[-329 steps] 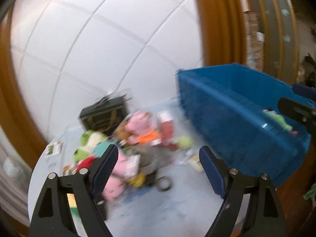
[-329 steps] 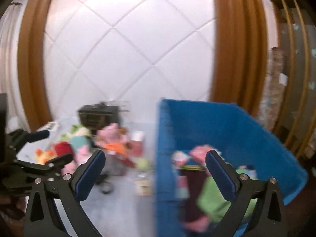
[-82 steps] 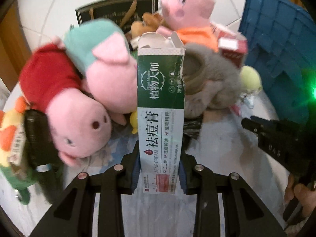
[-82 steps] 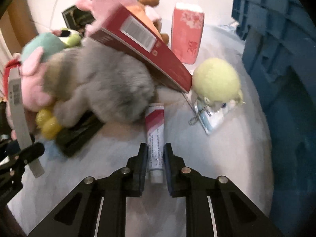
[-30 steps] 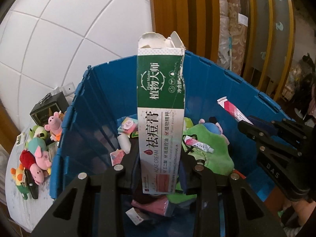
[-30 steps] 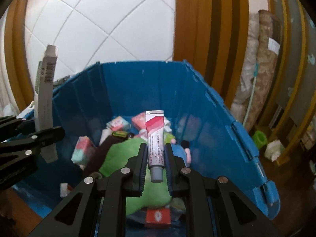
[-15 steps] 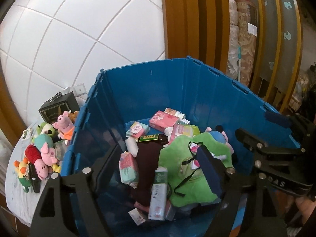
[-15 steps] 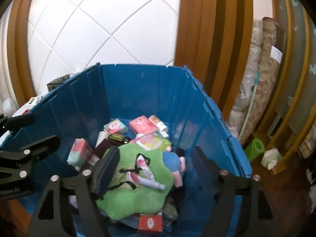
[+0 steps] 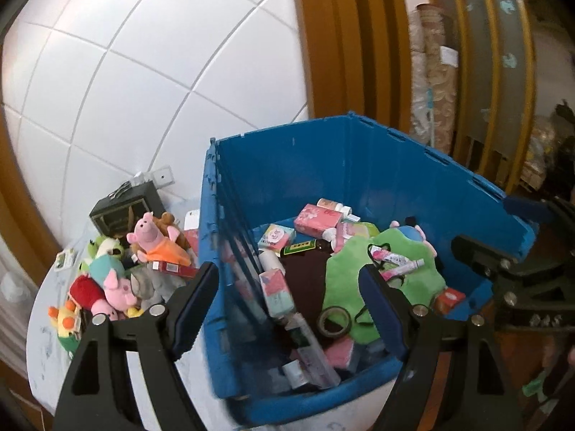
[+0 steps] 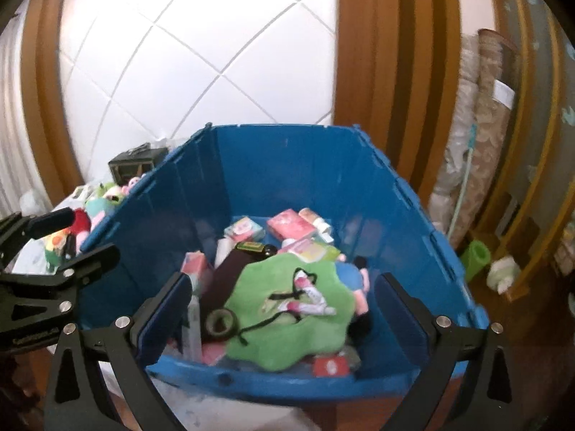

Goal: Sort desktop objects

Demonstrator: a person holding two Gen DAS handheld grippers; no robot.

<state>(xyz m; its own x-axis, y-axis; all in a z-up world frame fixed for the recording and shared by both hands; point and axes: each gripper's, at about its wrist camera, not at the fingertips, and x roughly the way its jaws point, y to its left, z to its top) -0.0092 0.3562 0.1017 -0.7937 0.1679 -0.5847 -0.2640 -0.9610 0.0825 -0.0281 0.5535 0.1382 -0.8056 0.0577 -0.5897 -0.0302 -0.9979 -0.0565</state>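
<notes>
Both grippers hang over the blue bin (image 10: 280, 165), pointed down into it.

Left gripper (image 9: 287, 309): jaws wide, nothing between them. In its view the left finger (image 9: 192, 309) sits in front of the bin's left wall, the right finger over the contents.

Right gripper (image 10: 284, 312): jaws opening, very wide, nothing between the pads. It shows at the right edge of the left wrist view, just beside the bin's right rim.

Bin contents:
- green plush toy (image 10: 287, 316) on top, near-centre, with a black cord looped across it
- red-and-white tube (image 10: 312, 303) lying on the green plush
- roll of dark tape (image 10: 221, 323) just left of the plush
- green-and-white carton (image 9: 311, 348) lying flat at the near-left of the floor, beside the tape
- pink packet (image 9: 318, 217) and a small bottle toward the far wall
- dark green-labelled bottle (image 9: 305, 248) in the middle
- more small packets along the left wall, pink and teal; labels too blurred to read
- small red box (image 10: 330, 364) at the near edge

Table (image 9: 46, 341), left of the bin:
- pile of plush toys, including a pink pig in an orange top (image 9: 154, 240), a second pink pig (image 9: 116, 291) nearer, a grey plush (image 9: 149, 287) beside it
- red box (image 9: 172, 269) leaning on the pile
- dark box (image 9: 122, 210) at the far side by the tiled wall (image 9: 143, 72)
</notes>
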